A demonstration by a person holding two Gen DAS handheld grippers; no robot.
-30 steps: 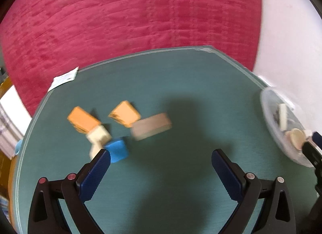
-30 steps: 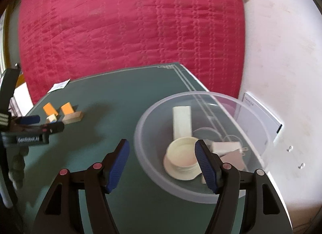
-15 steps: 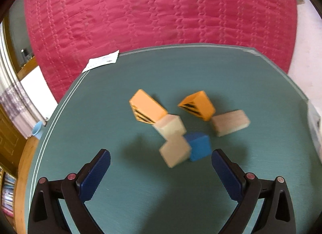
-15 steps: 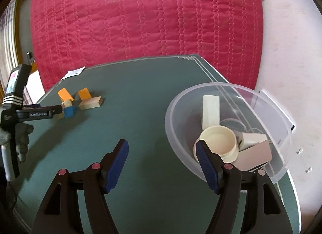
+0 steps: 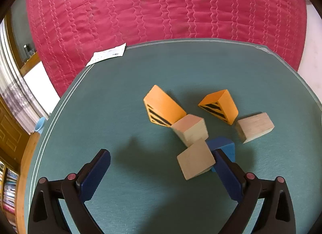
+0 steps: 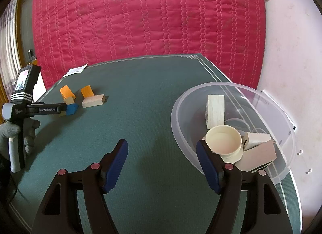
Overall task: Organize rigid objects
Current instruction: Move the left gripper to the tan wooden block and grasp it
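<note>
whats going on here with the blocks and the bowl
A person is sorting blocks with two handheld grippers. The left gripper is open, closing in on a wooden cube in the block cluster on the table. The right gripper hovers open beside the clear bowl, which already holds several pale items.

My left gripper (image 5: 161, 159) points forward and down, its blue-padded jaws spread wide with nothing between them. My gloved left hand (image 6: 12, 133) wraps its upright handle, and the tool reaches out level to the right. My right gripper (image 6: 162, 149) is angled forward and down too, jaws parted wide and gripping nothing.
</note>
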